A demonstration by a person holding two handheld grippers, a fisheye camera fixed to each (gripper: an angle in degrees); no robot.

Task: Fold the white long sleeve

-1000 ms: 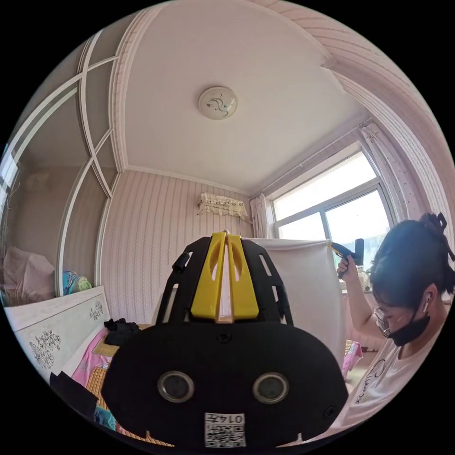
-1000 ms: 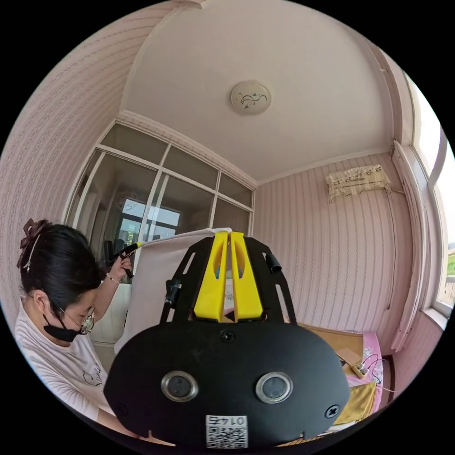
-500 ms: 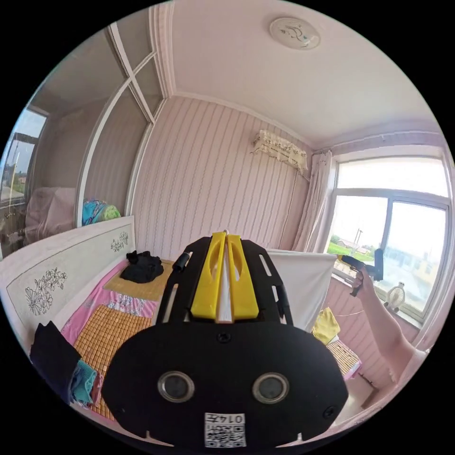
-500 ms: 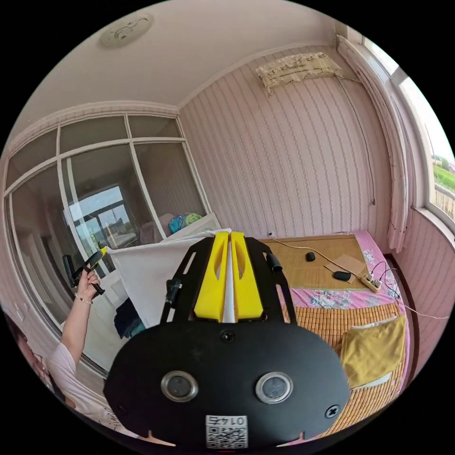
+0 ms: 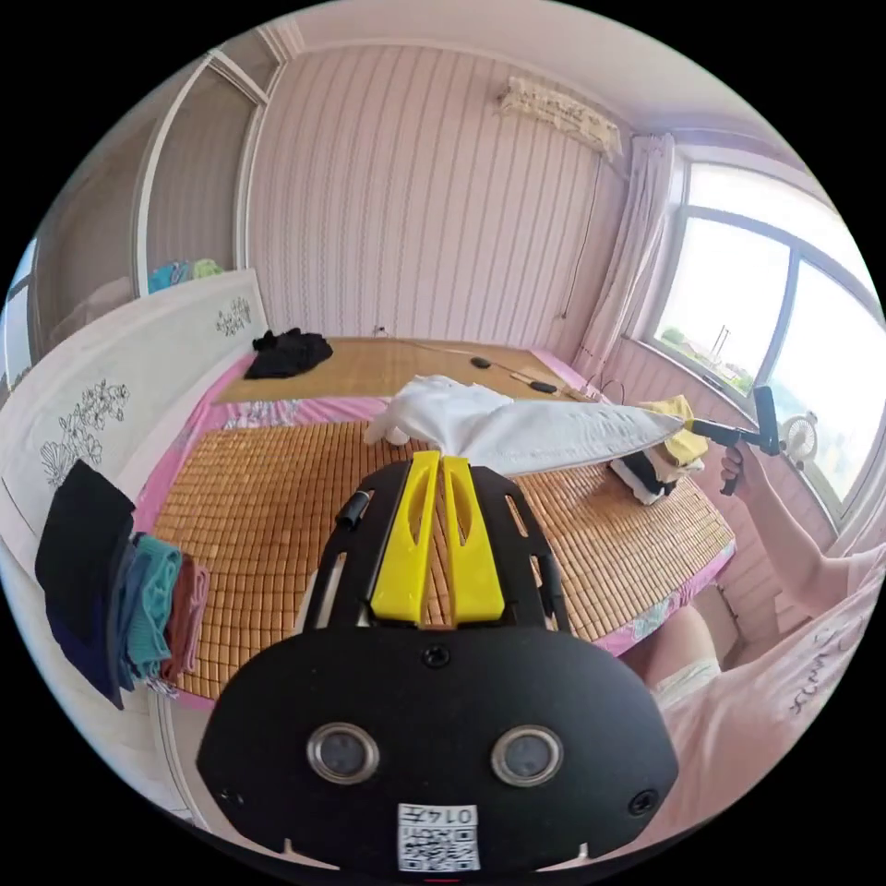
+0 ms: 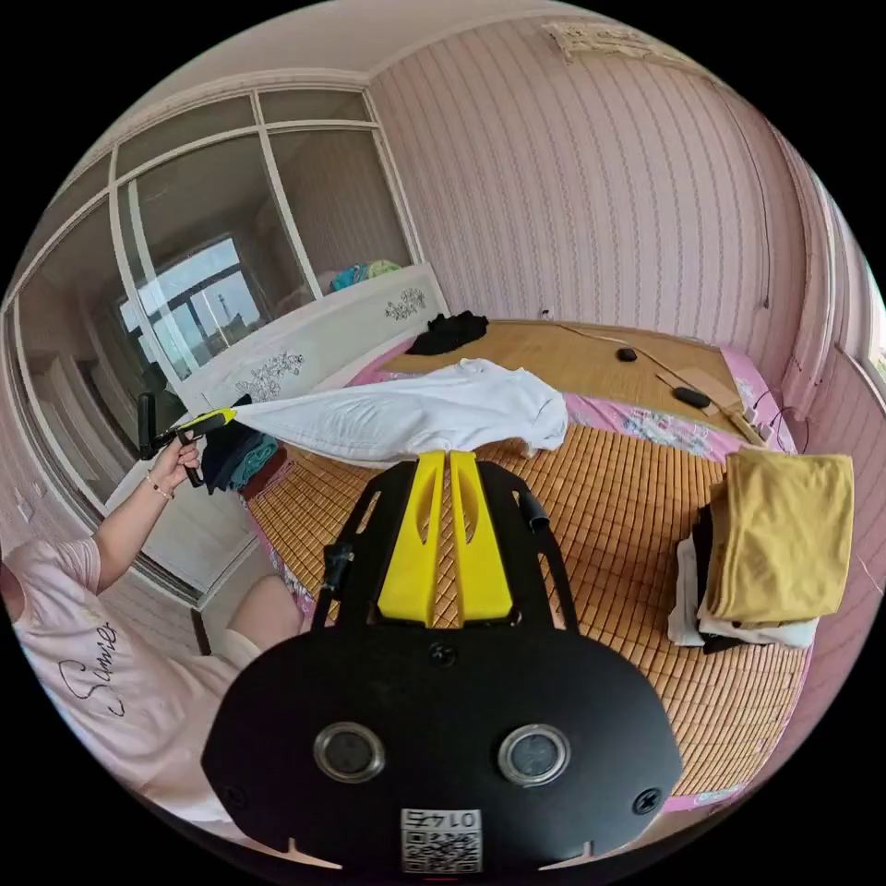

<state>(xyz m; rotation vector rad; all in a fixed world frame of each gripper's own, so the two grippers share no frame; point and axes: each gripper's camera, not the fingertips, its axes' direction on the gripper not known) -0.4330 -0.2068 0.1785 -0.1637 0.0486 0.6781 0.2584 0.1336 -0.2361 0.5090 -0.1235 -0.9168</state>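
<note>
A: Soft white long-sleeve garment (image 5: 517,429), stretched flat and taut above woven bamboo-slat bed mat (image 5: 277,489); far end bunched, drooping onto mat.

B: Left tool (image 5: 441,459), yellow plastic jaws closed on near hem corner. Right tool (image 5: 694,425) pinching opposite corner, jaws together.

A: Half a second ago, hanging upright as a sheet; now near level over bed.

B: Right gripper view: folded mustard cloth (image 6: 784,535) atop small stack on mat, well apart from garment.
</note>
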